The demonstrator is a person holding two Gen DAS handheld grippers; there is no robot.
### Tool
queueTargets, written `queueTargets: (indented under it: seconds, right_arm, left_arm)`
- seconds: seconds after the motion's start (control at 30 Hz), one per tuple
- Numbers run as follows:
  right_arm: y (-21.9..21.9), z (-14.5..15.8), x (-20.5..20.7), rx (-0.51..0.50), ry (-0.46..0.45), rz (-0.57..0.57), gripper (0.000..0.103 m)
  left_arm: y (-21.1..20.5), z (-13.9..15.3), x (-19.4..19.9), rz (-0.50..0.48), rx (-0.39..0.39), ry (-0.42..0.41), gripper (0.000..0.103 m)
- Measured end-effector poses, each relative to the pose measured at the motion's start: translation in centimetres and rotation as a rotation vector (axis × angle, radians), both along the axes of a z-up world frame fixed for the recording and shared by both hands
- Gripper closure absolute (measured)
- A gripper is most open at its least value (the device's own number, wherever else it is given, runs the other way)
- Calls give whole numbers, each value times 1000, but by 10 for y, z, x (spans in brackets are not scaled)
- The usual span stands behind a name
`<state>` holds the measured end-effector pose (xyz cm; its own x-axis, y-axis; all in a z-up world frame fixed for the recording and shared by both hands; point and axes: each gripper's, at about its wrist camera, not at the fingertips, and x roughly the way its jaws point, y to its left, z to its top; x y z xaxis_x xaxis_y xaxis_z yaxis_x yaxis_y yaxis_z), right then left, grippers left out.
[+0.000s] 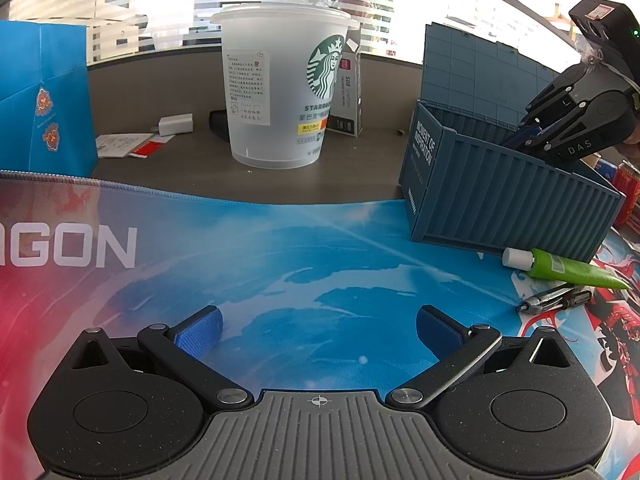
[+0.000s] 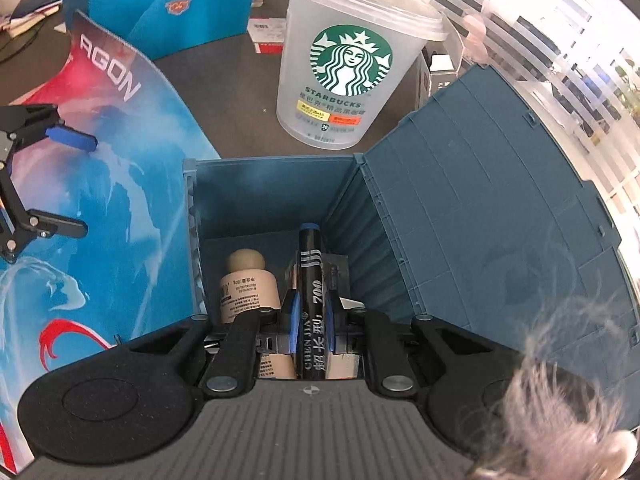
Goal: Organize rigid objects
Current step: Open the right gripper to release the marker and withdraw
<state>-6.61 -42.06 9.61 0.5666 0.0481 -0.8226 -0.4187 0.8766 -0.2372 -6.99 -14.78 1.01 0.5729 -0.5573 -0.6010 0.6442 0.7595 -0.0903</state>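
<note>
An open container box (image 1: 500, 204) is seen at the right rear of a desk mat (image 1: 280, 248), its lid (image 2: 480, 216) raised behind it. A bottle (image 2: 244, 288) and a marker (image 2: 312, 280) are held inside. A tube (image 1: 568, 268) and pen (image 1: 554, 300) lie before the box, a cup (image 1: 280, 92) behind the mat.

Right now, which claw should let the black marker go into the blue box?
The right claw. It is shut on the black marker, already pointing down inside the blue box, beside the beige bottle. The left claw is open and empty over the mat, away from the box.
</note>
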Motion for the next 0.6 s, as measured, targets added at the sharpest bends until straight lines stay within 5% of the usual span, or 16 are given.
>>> queueTargets:
  seconds: [0.33, 0.6]
  right_arm:
    - [5, 14, -23, 60, -93, -23, 75]
    - [33, 39, -91, 177, -259, 46, 63]
  left_arm:
    - [0, 0, 0, 0, -2, 1, 0]
    - [0, 0, 0, -1, -2, 1, 0]
